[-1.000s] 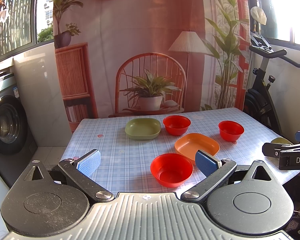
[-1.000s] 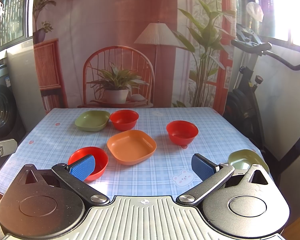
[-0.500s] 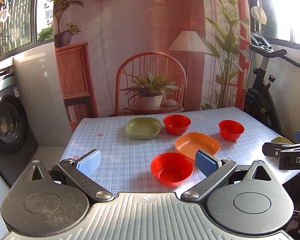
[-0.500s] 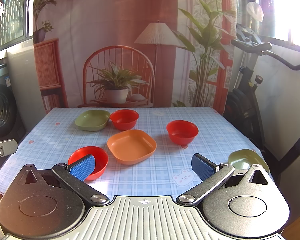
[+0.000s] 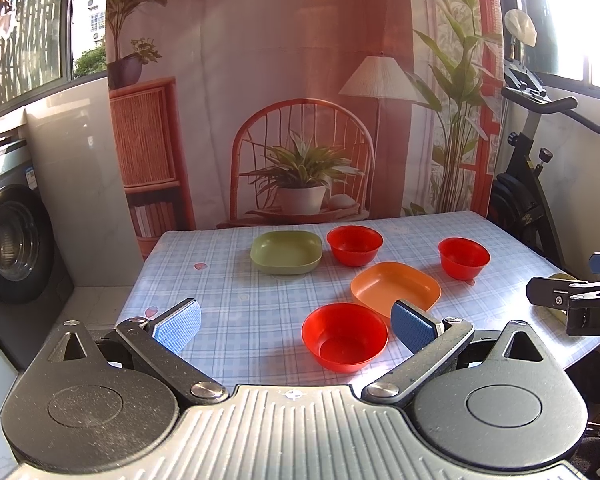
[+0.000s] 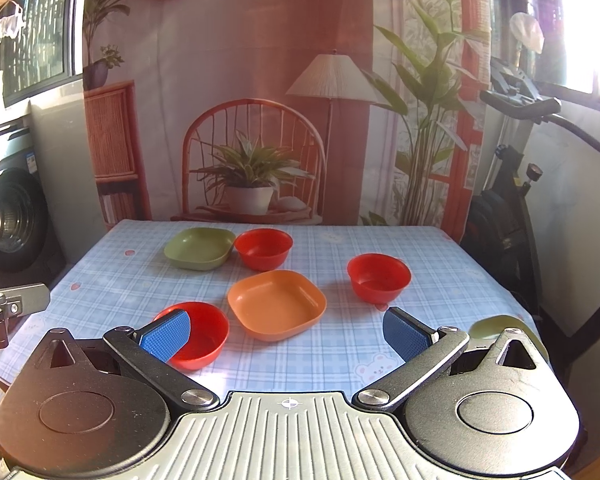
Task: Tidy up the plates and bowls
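Plates and bowls lie spread over the checked worktop, both tongs held apart above its near edge.

An orange plate (image 6: pixel 277 304) sits mid-worktop, a red bowl (image 6: pixel 194 334) just beside it at the near left, another red bowl (image 6: pixel 379 277) apart to its right, and a third red bowl (image 6: pixel 263 248) at the back touching or nearly touching an olive-green plate (image 6: pixel 200 248). A second green plate (image 6: pixel 496 326) lies at the near right edge, partly hidden. The worktop (image 6: pixel 340 352) wears a blue plaid cloth; behind it hangs a printed backdrop of a chair, plant and lamp (image 6: pixel 332 76). A washing machine (image 5: pixel 12 240) stands left, an exercise bike (image 6: pixel 512 184) right. The left tongs (image 5: pixel 296 320) and the right tongs (image 6: pixel 286 334) are level, spread wide, holding nothing.
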